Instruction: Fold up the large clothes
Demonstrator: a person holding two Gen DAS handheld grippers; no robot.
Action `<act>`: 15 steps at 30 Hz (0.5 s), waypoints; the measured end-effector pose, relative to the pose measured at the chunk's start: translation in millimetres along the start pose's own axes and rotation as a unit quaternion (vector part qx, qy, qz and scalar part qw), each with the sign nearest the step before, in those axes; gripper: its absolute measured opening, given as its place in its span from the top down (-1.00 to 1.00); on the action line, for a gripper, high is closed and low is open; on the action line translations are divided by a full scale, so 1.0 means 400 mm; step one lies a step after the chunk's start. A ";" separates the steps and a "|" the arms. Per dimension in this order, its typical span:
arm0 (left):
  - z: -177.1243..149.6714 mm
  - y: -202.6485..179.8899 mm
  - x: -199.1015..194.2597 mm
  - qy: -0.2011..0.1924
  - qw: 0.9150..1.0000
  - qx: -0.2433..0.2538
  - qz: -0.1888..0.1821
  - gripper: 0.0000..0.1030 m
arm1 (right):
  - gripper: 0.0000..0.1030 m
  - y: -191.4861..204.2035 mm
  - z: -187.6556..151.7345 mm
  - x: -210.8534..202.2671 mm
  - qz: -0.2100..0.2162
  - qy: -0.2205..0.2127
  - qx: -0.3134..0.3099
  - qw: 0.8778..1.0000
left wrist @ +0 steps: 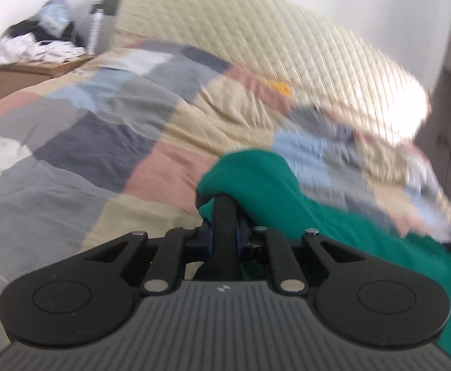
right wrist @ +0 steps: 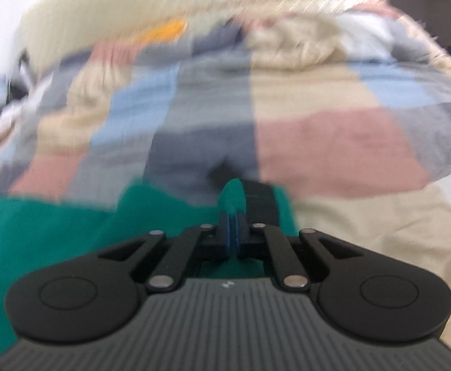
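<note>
Right wrist: green garment [right wrist: 55, 232] pinched (jaws closed).

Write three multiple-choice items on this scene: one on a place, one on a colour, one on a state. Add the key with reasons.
1. Where does the green garment lie?
A. on the patchwork quilt
B. on a bare floor
C. inside a drawer

2. What colour is the cloth in both grippers?
A. red
B. green
C. white

3. How does the right gripper stand?
A. wide open and empty
B. out of view
C. shut on the garment

Key: 1 A, the quilt spreads around and under it; 2 B, green fabric sits at the left gripper and the right alike; 3 C, a green fold pokes out between its closed fingers.
</note>
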State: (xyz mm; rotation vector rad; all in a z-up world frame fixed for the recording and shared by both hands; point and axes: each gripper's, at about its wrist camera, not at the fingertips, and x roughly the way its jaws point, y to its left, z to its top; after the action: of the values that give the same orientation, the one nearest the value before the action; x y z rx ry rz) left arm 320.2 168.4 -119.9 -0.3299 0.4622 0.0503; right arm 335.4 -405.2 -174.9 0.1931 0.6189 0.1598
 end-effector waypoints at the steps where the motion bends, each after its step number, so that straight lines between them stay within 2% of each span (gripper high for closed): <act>1: 0.006 0.011 -0.009 -0.004 1.000 -0.016 -0.002 0.72 | 0.91 -0.017 0.010 -0.018 -0.007 -0.017 0.013 1.000; 4: 0.011 0.019 -0.019 -0.017 0.999 -0.032 0.001 0.72 | 0.91 -0.068 0.016 -0.036 -0.032 -0.040 0.040 0.998; 6: 0.006 0.011 -0.006 -0.018 0.999 -0.031 0.005 0.72 | 0.91 -0.084 0.005 -0.014 -0.041 -0.024 0.040 0.998; 10: -0.011 0.009 0.048 0.006 0.999 -0.014 0.030 0.71 | 0.91 -0.088 -0.024 0.049 -0.068 0.006 0.020 0.997; 15: -0.024 0.034 0.100 0.044 0.998 -0.021 0.040 0.71 | 0.91 -0.091 -0.048 0.092 -0.084 0.031 0.006 0.996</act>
State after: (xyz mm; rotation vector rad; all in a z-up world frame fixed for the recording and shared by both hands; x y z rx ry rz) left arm 350.1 177.1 -150.0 -0.3557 0.5612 0.1242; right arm 357.1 -430.3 -218.9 0.1474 0.6943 0.0001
